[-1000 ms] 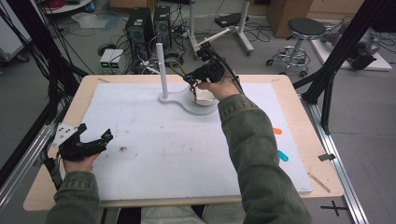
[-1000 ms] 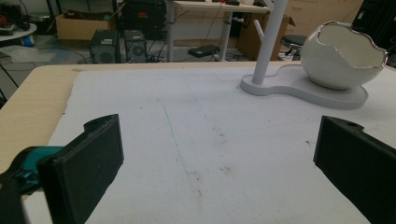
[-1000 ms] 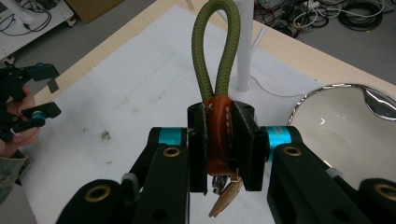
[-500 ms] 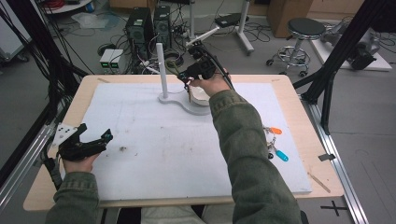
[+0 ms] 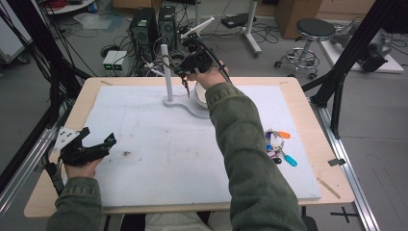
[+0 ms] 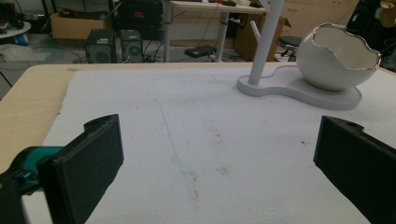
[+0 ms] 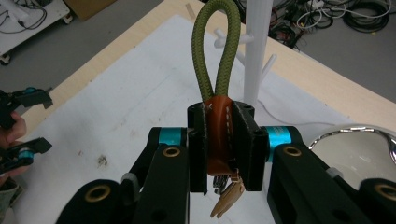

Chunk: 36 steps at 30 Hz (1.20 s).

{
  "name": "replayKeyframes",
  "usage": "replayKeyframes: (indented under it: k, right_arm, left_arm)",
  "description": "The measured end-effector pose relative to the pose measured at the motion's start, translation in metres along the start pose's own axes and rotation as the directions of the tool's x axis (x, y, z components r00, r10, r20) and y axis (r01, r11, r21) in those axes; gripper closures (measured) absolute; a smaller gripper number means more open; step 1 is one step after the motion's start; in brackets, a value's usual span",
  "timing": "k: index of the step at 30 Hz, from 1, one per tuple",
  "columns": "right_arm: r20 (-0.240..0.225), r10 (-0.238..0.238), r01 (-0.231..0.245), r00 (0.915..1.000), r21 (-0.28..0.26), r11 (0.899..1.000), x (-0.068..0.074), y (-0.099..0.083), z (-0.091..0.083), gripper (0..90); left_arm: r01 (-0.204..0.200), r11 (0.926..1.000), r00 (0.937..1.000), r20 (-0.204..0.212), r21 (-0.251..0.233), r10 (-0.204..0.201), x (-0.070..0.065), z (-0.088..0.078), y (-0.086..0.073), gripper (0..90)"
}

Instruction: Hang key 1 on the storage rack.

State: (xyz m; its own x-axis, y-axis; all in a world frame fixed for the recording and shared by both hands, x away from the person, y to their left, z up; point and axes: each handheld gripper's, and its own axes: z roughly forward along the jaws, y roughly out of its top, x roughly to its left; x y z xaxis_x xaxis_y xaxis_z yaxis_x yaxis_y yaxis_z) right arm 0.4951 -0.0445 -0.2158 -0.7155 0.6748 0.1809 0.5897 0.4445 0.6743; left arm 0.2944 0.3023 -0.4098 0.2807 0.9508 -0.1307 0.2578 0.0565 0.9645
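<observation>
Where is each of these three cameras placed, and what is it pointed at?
High view: above the table's near edge, facing forward and down; both forearms, left gripper, right gripper.
Left gripper view: on that gripper, facing the white stand and bowl; open fingers.
Right gripper view: fingers clamp the keychain.
All share the stand.
</observation>
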Motion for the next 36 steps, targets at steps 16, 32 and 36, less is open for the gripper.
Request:
replayKeyframes:
  k: [16, 32, 36]
  right_arm:
    - [-0.002, -0.004, 0.004, 1.0000, 0.038, 0.999, -0.005, 0.002, 0.022, 76.6]
    - [0.041, -0.024, 0.021, 0.9989, 0.078, 0.997, -0.012, -0.003, 0.046, 76.3]
    - [0.059, -0.039, 0.034, 0.9975, 0.075, 0.997, -0.010, -0.003, 0.051, 76.3]
  left_arm:
    - [-0.003, 1.0000, 1.0000, 0.003, 0.002, 0.003, 0.001, 0.000, 0.000, 2.0]
    - [0.000, 1.0000, 1.0000, -0.002, -0.002, 0.000, 0.003, 0.000, 0.000, 2.0]
    - [0.004, 1.0000, 1.0000, -0.002, 0.001, -0.004, 0.004, 0.000, 0.000, 1.9]
